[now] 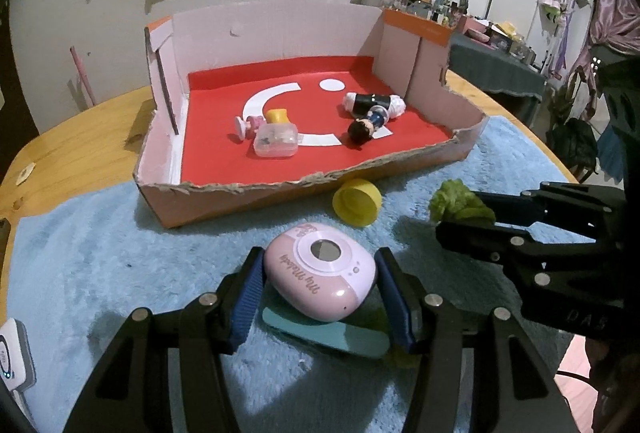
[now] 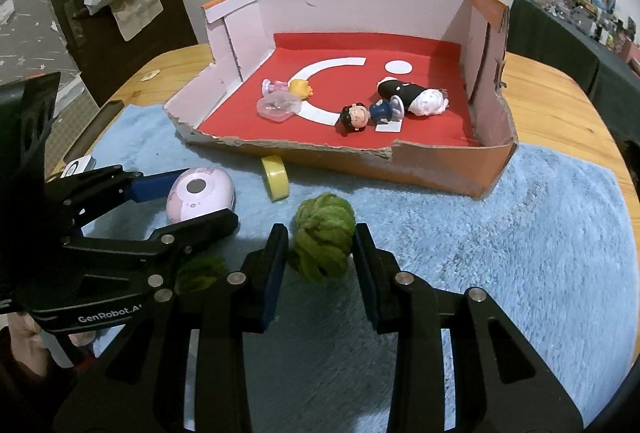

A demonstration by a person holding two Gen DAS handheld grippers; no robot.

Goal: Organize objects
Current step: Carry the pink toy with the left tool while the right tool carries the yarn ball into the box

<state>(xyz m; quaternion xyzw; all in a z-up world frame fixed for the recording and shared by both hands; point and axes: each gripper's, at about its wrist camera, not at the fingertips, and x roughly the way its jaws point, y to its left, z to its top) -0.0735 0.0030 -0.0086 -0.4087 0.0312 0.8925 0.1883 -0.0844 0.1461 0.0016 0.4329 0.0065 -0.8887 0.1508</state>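
My left gripper is shut on a pink My Melody case, held a little above the blue rug; it also shows in the right wrist view. My right gripper is shut on a green yarn ball, also seen in the left wrist view. Ahead stands a cardboard tray with a red floor. In it lie a blonde doll, a clear plastic case, a dark-haired doll and a black-and-white roll.
A yellow cap lies on the blue rug by the tray's front wall. A teal card lies under the pink case. A white device sits at the rug's left edge. The wooden table surrounds the rug.
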